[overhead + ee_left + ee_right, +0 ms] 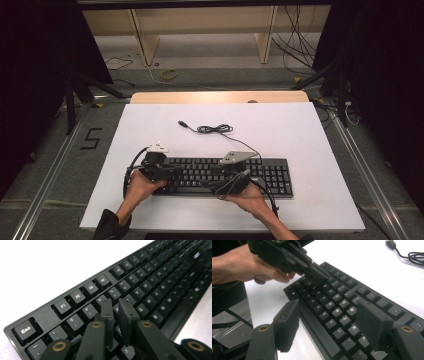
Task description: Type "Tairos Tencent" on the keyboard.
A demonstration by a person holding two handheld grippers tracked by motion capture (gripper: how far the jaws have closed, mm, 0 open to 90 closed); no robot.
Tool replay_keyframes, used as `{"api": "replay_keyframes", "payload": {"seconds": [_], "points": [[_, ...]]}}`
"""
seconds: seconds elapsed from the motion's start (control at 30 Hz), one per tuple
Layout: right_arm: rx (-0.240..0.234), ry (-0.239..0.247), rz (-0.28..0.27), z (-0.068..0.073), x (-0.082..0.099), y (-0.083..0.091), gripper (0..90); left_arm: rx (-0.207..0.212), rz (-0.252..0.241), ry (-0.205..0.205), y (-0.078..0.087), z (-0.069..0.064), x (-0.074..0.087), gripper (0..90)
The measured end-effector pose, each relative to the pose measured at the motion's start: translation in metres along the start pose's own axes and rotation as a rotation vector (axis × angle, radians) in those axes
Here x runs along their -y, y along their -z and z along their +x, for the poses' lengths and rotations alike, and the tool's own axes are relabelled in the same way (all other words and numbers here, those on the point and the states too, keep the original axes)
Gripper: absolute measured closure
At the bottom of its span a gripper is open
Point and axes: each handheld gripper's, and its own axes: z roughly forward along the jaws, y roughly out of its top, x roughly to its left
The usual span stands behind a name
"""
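Note:
A black keyboard [220, 175] lies across the near half of the white board [280, 125]. Its cable [212, 129] is coiled behind it, with the USB plug [390, 243] loose on the board. My left gripper [116, 302] points down at the keyboard's [155, 277] left end, its tips just over the number and letter keys. Only a narrow gap separates the jaws, and nothing is between them. In the right gripper view the left gripper [323, 277] touches down near the upper left keys. My right gripper [329, 325] stands wide open over the keyboard's [342, 297] front edge, one jaw off the board side.
The white board rests on a wooden table [215, 96], with grey floor and metal rails on both sides. Shelving legs [145, 40] and loose cables [295, 45] lie on the floor beyond. Both hands come in at the board's near edge.

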Motion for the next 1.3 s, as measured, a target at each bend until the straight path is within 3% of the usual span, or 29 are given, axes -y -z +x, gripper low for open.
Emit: {"api": "replay_keyframes", "payload": {"seconds": [0.23,0.73,1.3], "points": [[0.005,-0.009,-0.001,-0.002,-0.001,-0.001,36.5,0.029,-0.036,0.018,0.009,-0.001,-0.001,71.1],[0.022,-0.019,-0.004,-0.006,-0.006,-0.004,40.8,0.036,-0.086,0.042,0.018,-0.002,0.006,46.6],[0.029,-0.004,0.033,-0.007,-0.012,-0.014,57.2,0.045,-0.140,0.061,0.026,-0.005,0.013,41.1]]}}
